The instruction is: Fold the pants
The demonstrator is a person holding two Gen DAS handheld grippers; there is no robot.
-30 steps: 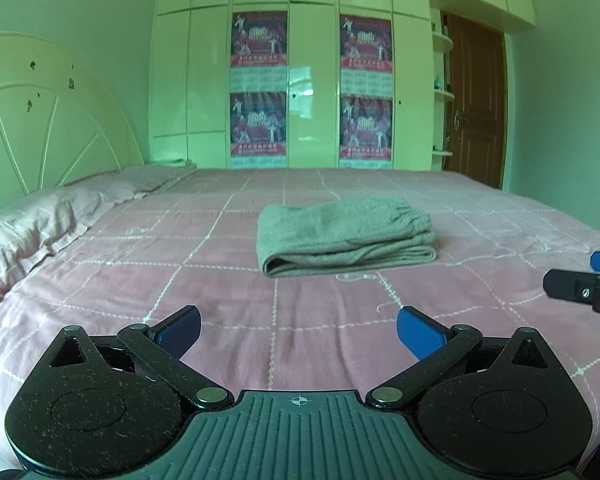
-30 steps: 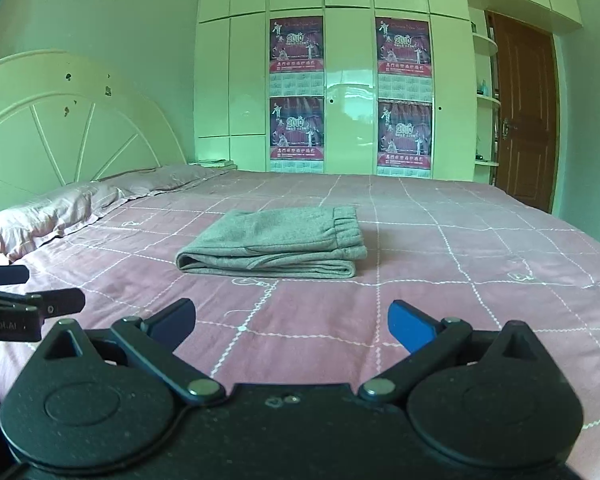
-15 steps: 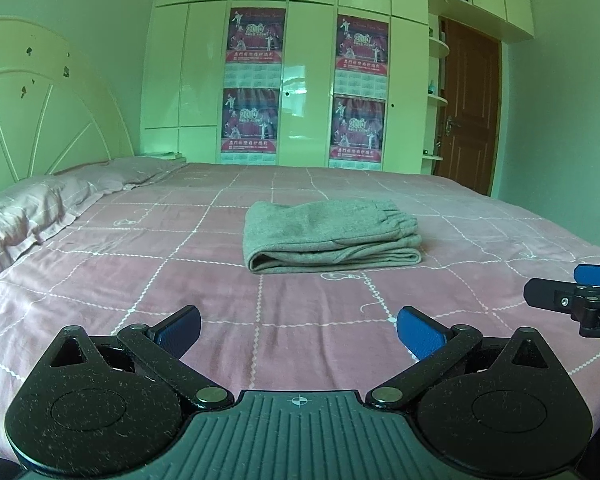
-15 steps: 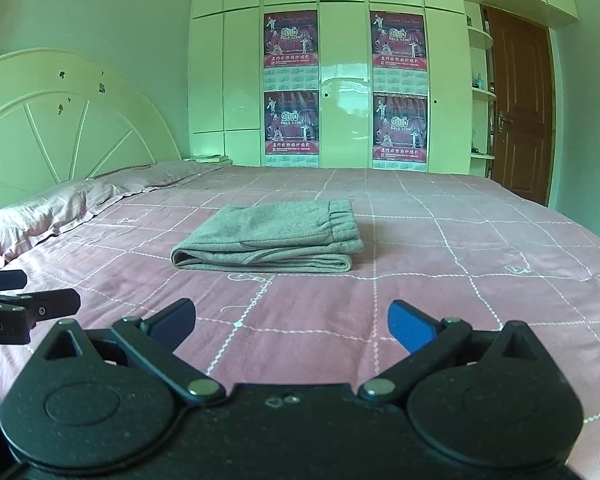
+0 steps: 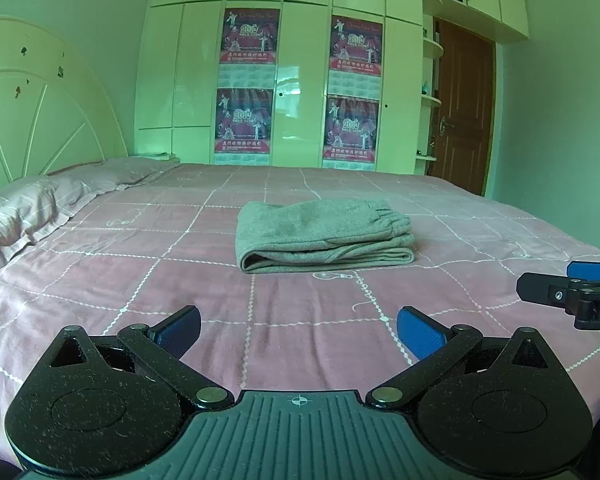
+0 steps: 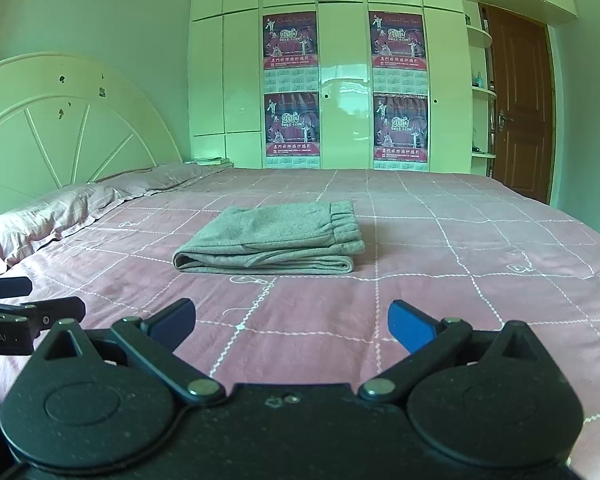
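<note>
The grey pants (image 5: 326, 234) lie folded into a compact rectangle on the pink checked bed (image 5: 100, 280), roughly mid-mattress, with the gathered elastic waistband on the right-hand side and the rounded fold edge facing both cameras. In the right wrist view the same pants (image 6: 268, 242) sit slightly left of centre, layers stacked neatly.

The left tongs (image 5: 298, 330) are held low and level just above the bedspread, pointing straight at the pants from well short of them; the blue pads are spread wide apart and nothing is between them. The right tongs (image 6: 290, 322) sit in the same pose, level, aimed at the pants, likewise gaping wide with nothing held.

The two tools are side by side: the right tongs' tips show at the right edge of the left wrist view, and the left tongs' tips show at the left edge of the right wrist view.

Pink pillows (image 6: 52, 216) lie along the cream headboard (image 6: 60, 132) to the left. Beyond the bed stands a pale wardrobe (image 5: 300, 80) bearing four red posters (image 5: 249, 36), with a brown door (image 5: 462, 108) to its right
</note>
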